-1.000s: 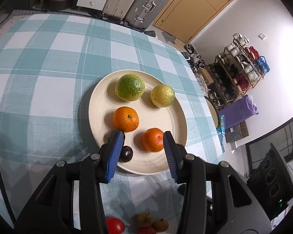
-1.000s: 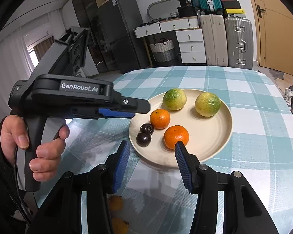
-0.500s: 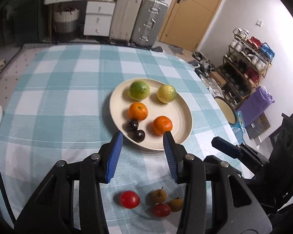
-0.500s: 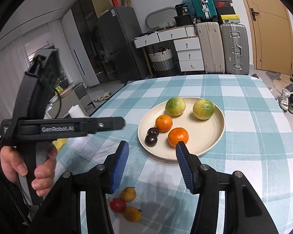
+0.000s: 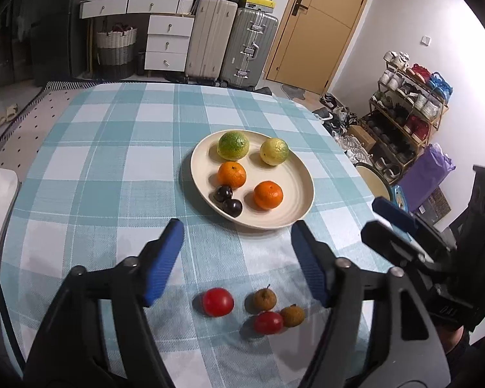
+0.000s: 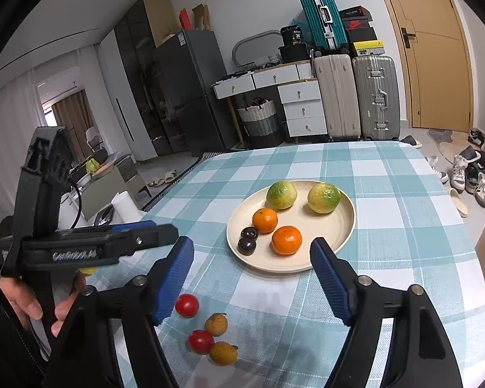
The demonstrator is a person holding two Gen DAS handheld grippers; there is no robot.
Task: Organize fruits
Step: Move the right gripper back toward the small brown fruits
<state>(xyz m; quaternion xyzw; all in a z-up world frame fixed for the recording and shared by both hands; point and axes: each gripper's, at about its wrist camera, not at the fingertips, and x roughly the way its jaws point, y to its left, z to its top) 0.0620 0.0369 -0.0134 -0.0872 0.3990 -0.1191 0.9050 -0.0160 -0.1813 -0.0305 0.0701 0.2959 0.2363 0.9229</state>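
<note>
A cream plate (image 5: 294,174) (image 6: 339,229) on the checked tablecloth holds two green-yellow citrus fruits (image 5: 233,145), two oranges (image 5: 268,195) and two dark plums (image 5: 232,207). Near the table's front edge lie two red cherry tomatoes (image 5: 218,301) (image 6: 187,305) and two brown longans (image 5: 265,299) (image 6: 216,323). My left gripper (image 5: 236,258) is open and empty, above the cloth between plate and small fruits. My right gripper (image 6: 252,278) is open and empty, in front of the plate. The left gripper also shows in the right wrist view (image 6: 158,236).
The table edge drops off on the right, with a round stool (image 5: 373,181), a shoe rack (image 5: 404,113) and shoes on the floor. Suitcases (image 5: 229,42), drawers and a door stand behind the table. A white paper roll (image 6: 124,207) stands left of the table.
Both grippers have drawn back from the plate and risen. The two plums now lie on the plate, and the small fruits at the front edge have come fully into view.
</note>
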